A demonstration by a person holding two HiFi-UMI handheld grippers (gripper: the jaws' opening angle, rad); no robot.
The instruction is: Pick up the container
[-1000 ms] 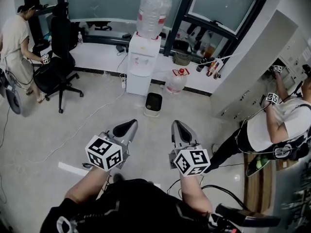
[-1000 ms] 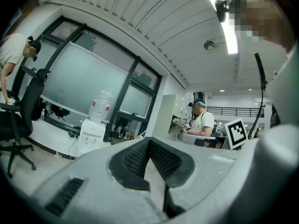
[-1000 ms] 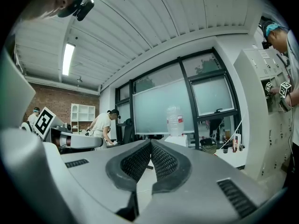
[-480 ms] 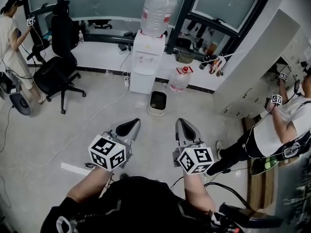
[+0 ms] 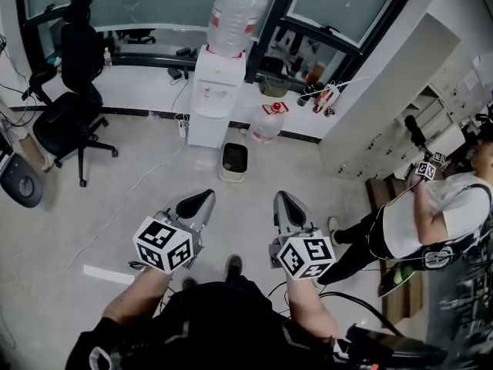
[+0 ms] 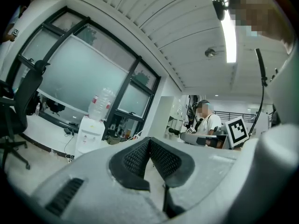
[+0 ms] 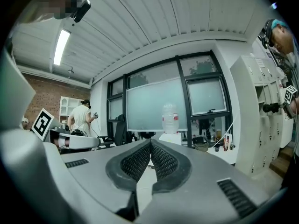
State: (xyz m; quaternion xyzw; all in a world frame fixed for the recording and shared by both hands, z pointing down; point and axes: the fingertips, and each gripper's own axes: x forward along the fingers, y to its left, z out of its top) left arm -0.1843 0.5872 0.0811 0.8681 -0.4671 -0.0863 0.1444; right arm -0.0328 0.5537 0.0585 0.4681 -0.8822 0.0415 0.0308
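Observation:
Both grippers are held side by side at waist height over the pale floor. My left gripper (image 5: 202, 199) and my right gripper (image 5: 282, 199) are shut, with nothing between the jaws. In the left gripper view the left gripper's (image 6: 149, 141) ribbed pads meet, as do the right gripper's (image 7: 150, 143) in the right gripper view. A small white bin with a dark inside (image 5: 233, 160) stands on the floor ahead of them, apart from both. Behind it are a water dispenser (image 5: 213, 91) with a large bottle (image 5: 235, 14) and a water jug (image 5: 266, 123) on the floor.
A black office chair (image 5: 65, 114) stands at the left. A person in a white shirt (image 5: 431, 214) reaches towards the white lockers (image 5: 393, 106) at the right. Cables trail over the floor at the left (image 5: 131, 199). A low ledge with clutter (image 5: 154, 60) runs under the windows.
The head view has swung a little, so the room has shifted left and the person by the chair has left the picture. Both grippers stay shut in the same place.

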